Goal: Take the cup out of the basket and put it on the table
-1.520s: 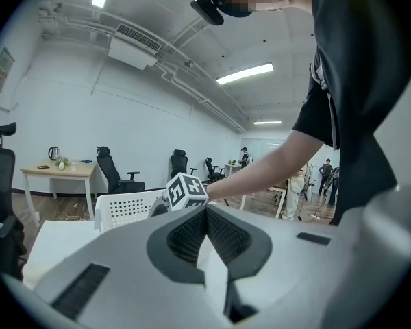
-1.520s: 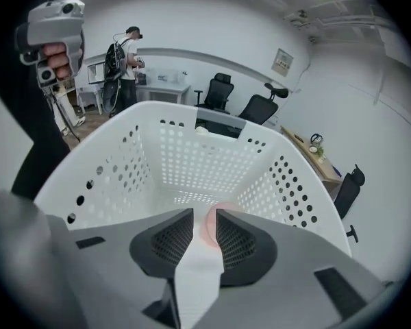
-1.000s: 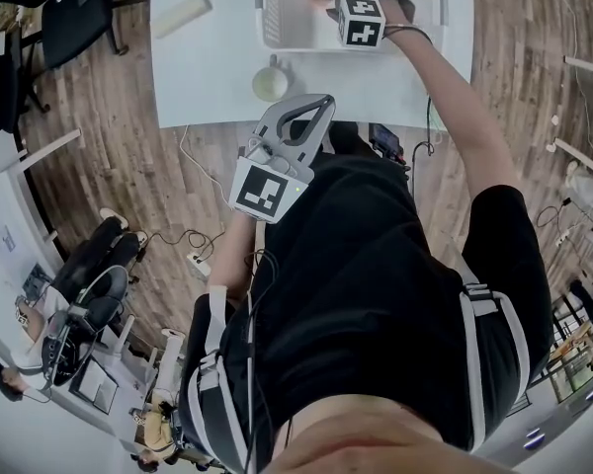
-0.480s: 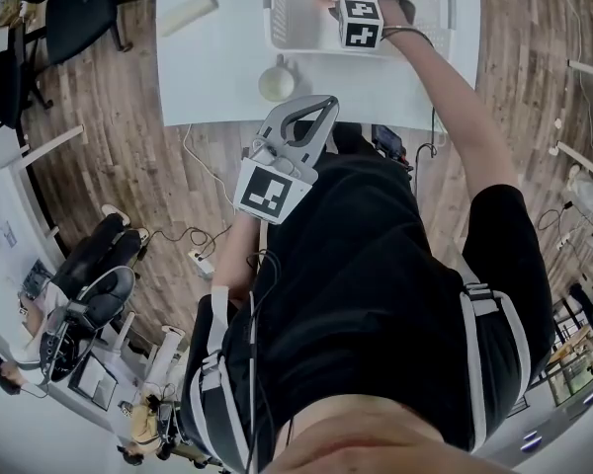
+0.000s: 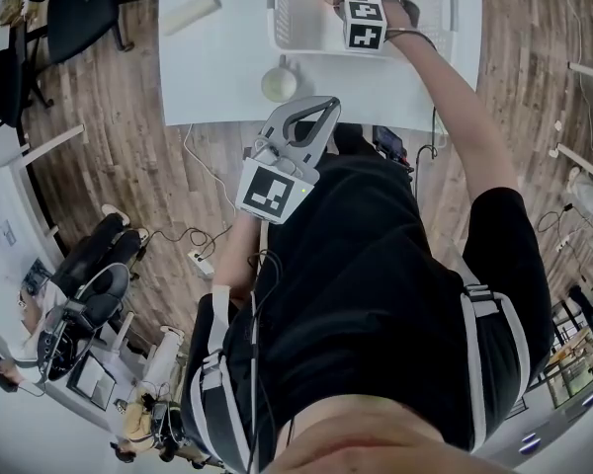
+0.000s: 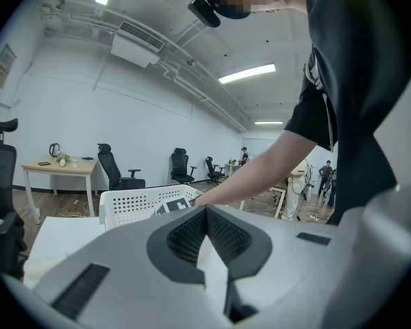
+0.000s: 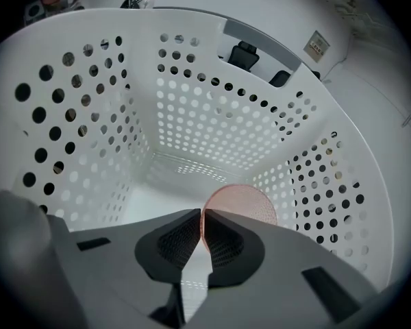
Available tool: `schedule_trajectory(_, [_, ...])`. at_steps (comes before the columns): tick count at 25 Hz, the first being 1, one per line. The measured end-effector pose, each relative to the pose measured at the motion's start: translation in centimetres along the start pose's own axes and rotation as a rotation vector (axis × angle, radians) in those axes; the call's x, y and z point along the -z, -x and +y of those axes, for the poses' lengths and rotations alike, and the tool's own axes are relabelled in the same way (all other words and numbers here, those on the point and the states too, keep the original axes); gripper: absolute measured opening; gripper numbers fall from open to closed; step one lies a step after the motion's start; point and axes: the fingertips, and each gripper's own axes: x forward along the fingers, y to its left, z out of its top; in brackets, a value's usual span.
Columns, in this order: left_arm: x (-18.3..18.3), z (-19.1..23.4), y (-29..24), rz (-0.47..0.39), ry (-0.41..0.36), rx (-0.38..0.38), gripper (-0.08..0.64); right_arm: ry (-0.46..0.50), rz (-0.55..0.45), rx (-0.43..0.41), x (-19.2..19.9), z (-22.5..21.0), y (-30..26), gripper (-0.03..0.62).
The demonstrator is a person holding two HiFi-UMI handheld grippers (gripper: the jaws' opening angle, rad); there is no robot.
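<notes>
Since the right tool [image 7: 200, 228] has just been closing and pinches the near wall of the pink cup [image 7: 243, 201], the cup body lies just past the tips, low in the basket [image 7: 212, 115] by its right-hand wall. My read is the lift has to go straight up to clear the rim before swinging to the bare surface [image 5: 217, 67] left of the basket. Left tool [image 6: 207, 214] is closed, empty and parked at the torso, well apart from the basket.

Wood plank floor [image 5: 99, 196]; white wall [image 6: 68, 115]; black office chairs [image 6: 114, 168]; ceiling strip lights [image 6: 246, 73].
</notes>
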Motion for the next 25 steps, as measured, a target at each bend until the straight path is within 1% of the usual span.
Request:
schedule_trajectory(6, [-0.1, -0.1, -0.1, -0.003, -0.008, 0.006, 0.02, -0.034, -0.018, 0.012, -0.1, -0.5, 1.0, 0.032])
schedule_trajectory(10, [-0.1, 0.0, 0.1, -0.008, -0.003, 0.003, 0.02, -0.055, -0.044, 0.024, -0.6, -0.6, 3.3, 0.032])
schedule_trajectory(12, [-0.1, 0.2, 0.2, -0.01, 0.009, 0.002, 0.02, -0.047, -0.054, 0.026, -1.0, -0.6, 4.8, 0.034])
schedule_trajectory(14, [-0.3, 0.2, 0.1, -0.012, 0.004, 0.002, 0.02, -0.021, -0.059, 0.03, -1.4, -0.6, 6.3, 0.034])
schedule_trajectory(16, [-0.7, 0.1, 0.0, -0.017, -0.005, 0.006, 0.02, -0.007, -0.063, 0.052, -1.4, -0.7, 8.1, 0.034])
schedule_trajectory(19, [-1.2, -0.5, -0.2, -0.024, -0.019, 0.016, 0.02, -0.013, -0.084, 0.102, -1.4, -0.9, 11.5, 0.032])
schedule_trajectory(23, [-1.1, -1.0, -0.3, 0.003, -0.092, 0.051, 0.02, -0.029, -0.126, 0.172, -2.4, -0.8, 16.3, 0.032])
schedule_trajectory(25, [-1.7, -1.6, -0.7, -0.017, -0.069, 0.06, 0.02, -0.032, -0.147, 0.198, -2.7, -0.3, 18.5, 0.032])
